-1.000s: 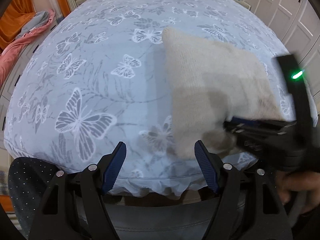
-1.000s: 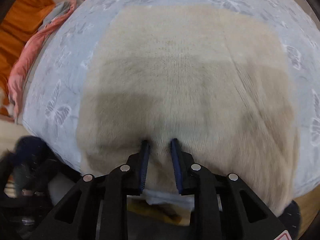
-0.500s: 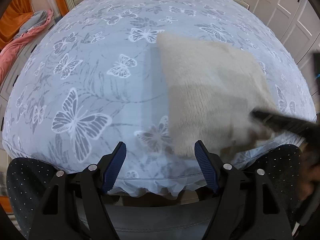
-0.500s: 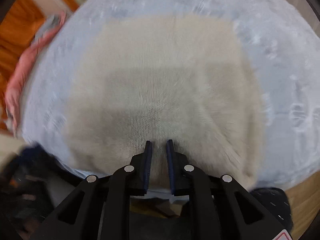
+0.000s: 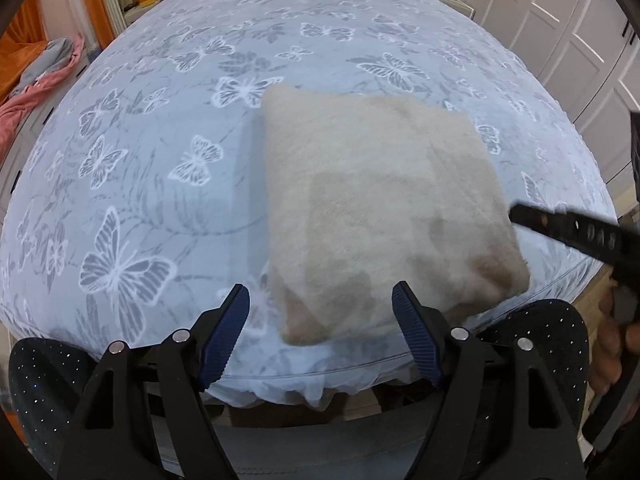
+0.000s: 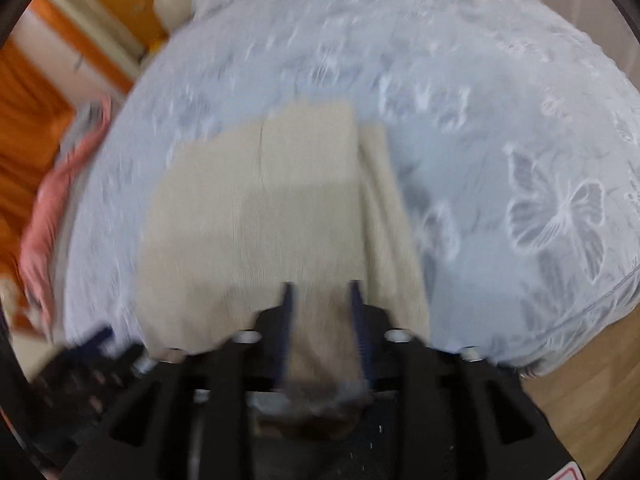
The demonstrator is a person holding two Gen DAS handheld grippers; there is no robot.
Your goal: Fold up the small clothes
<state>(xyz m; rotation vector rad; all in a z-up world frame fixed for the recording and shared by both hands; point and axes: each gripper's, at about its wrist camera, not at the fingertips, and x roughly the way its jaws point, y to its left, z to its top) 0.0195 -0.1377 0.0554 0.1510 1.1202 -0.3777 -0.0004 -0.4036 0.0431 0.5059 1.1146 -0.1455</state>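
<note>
A folded beige knit garment (image 5: 384, 208) lies on the butterfly-print bed near its front edge. My left gripper (image 5: 320, 316) is open and empty, hovering just in front of the garment's near edge. The right wrist view is blurred by motion. There the same garment (image 6: 256, 208) lies ahead, and my right gripper (image 6: 322, 292) has its fingers parted with no cloth pinched between them. The right gripper also shows in the left wrist view (image 5: 576, 232), off the garment's right side.
The light-blue bedspread (image 5: 140, 168) covers the bed. A pink and grey heap of clothes (image 5: 44, 76) lies off the bed's left side. White wardrobe doors (image 5: 560, 20) stand at the right. A wooden floor (image 6: 580, 392) shows below the bed's right edge.
My right gripper let go of the garment's near edge, opened, and pulled back to the right. The garment now lies flat. My left gripper stayed open and shifted towards the garment.
</note>
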